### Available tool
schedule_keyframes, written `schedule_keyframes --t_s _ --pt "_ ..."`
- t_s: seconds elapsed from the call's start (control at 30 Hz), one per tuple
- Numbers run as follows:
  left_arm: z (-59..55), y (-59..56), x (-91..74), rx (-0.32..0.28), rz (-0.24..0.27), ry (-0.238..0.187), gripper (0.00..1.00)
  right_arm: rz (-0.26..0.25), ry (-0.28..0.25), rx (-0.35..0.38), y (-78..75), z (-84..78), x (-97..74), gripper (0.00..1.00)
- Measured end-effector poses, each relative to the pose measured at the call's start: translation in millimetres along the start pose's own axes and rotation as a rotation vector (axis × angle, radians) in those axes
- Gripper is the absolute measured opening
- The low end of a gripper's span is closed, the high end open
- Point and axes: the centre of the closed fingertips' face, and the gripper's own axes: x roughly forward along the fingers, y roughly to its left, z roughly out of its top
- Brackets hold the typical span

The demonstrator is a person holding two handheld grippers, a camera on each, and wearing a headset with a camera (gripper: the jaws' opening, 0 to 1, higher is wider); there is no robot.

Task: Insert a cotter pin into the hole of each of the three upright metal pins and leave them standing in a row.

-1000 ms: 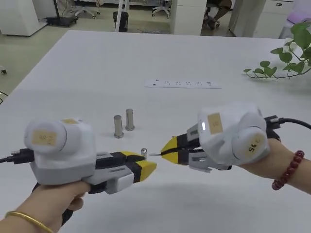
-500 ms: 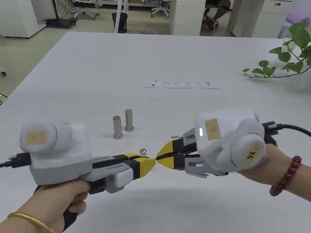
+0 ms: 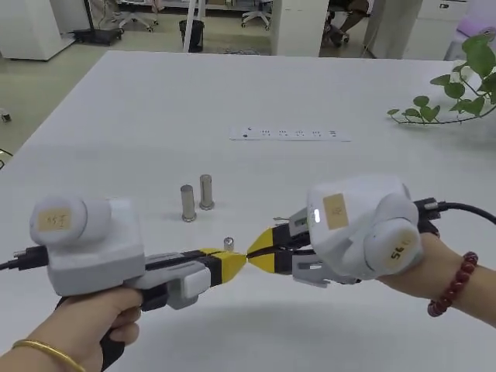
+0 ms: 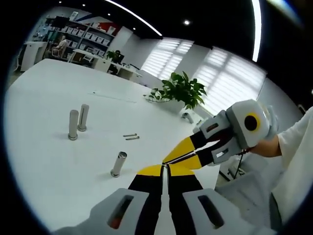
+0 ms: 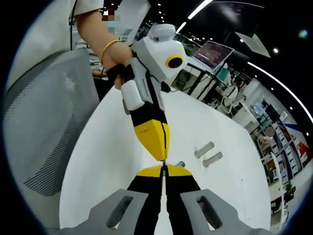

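Two upright metal pins [image 3: 187, 203] [image 3: 206, 191] stand side by side on the white table [image 3: 116, 139]. A third metal pin [image 3: 229, 244] stands nearer, just behind the gripper tips, and also appears in the left gripper view [image 4: 118, 164]. My left gripper [image 3: 236, 260] and right gripper [image 3: 257, 258] meet tip to tip, both with jaws shut. A thin cotter pin [image 4: 165, 166] is pinched where the tips touch and is mostly hidden. In the right gripper view my right gripper [image 5: 165, 170] faces the left gripper [image 5: 165, 156].
Two spare cotter pins [image 4: 130, 137] lie on the table beyond the third pin. A flat white strip [image 3: 291, 134] lies at mid-table and a leafy plant [image 3: 465, 85] trails in at the far right. Open tabletop surrounds the pins.
The left gripper has come right and forward until its tips meet the right gripper's tips. The cotter pin that stuck out of the right gripper's tips is now covered by both.
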Motion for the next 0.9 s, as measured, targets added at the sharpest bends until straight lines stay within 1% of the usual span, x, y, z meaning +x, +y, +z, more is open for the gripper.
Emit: schedule_keyframes --t_s 0.23,0.4,0.73,0.9 --pt "-0.1 -0.7 0.7 0.004 -0.003 0.008 0.01 -0.001 0.007 -0.008 -0.1 -0.9 -0.5 0.02" --pt "1.9 -0.2 1.8 0.008 0.0 0.005 0.02 -0.002 0.025 -0.035 1.3 -2.6 -0.1 0.02" --pt "2.7 0.5 2.5 0.007 0.001 0.002 0.01 -0.008 0.026 -0.029 1.6 -2.3 0.0 0.02" --pt "1.8 0.8 2.9 0.02 0.0 0.009 0.01 -0.009 0.022 -0.021 1.2 -1.8 0.3 0.02"
